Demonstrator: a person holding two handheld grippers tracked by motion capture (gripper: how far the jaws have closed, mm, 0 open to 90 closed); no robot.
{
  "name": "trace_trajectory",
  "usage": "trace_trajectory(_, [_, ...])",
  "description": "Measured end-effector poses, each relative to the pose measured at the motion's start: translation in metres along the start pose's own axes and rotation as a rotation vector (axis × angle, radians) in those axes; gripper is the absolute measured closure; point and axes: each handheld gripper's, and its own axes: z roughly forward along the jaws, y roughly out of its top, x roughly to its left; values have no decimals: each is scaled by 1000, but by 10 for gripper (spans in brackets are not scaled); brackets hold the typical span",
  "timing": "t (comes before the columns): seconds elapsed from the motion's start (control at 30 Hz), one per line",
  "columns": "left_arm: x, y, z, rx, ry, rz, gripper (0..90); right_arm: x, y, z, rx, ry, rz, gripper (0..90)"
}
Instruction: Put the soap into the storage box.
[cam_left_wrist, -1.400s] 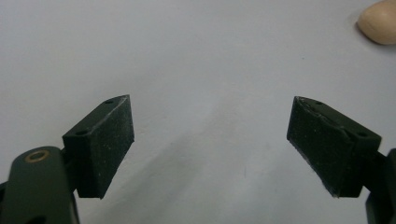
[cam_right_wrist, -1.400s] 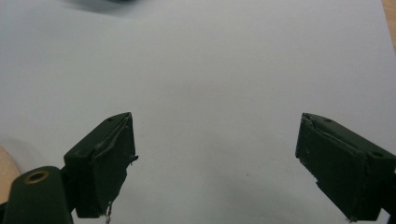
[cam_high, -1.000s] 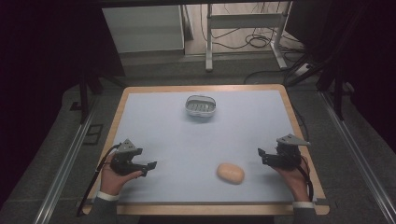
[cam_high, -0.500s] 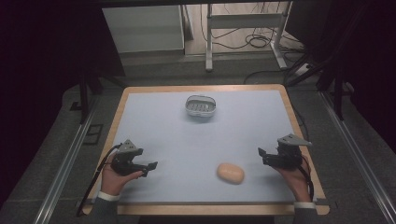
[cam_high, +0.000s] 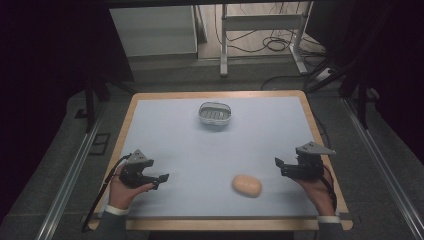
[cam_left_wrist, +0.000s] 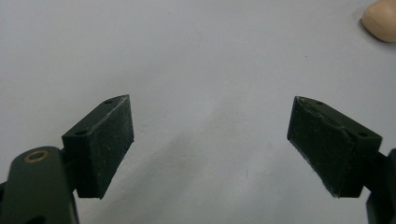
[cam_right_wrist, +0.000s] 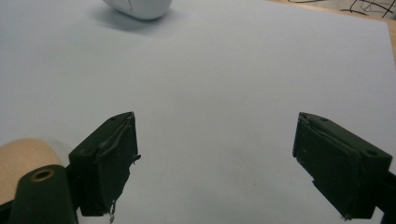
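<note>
You hold the left gripper (cam_high: 161, 178) and right gripper (cam_high: 280, 166) wide apart-jawed and empty over the smooth pale-blue table (cam_high: 165, 130), a rounded tan potato-like lump (cam_high: 247, 185) lower centre, a slotted white oval dish (cam_high: 215, 113) upper centre.

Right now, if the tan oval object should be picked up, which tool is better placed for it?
Probably the right tool. It is open and nearer to the tan oval object, which lies beside its jaw. The left tool, also open, is farther across the table.
</note>
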Motion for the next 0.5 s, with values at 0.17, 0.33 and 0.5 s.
trace_trajectory(0.17, [-1, 0, 0, 0, 1, -2, 148, 1, 7, -2, 8, 11, 10, 142])
trace_trajectory(0.33, [0, 0, 1, 5, 4, 5, 148, 6, 11, -1, 28, 23, -17, 151])
trace_trajectory(0.5, [-1, -1, 2, 10, 3, 1, 148, 12, 15, 1, 56, 49, -43, 165])
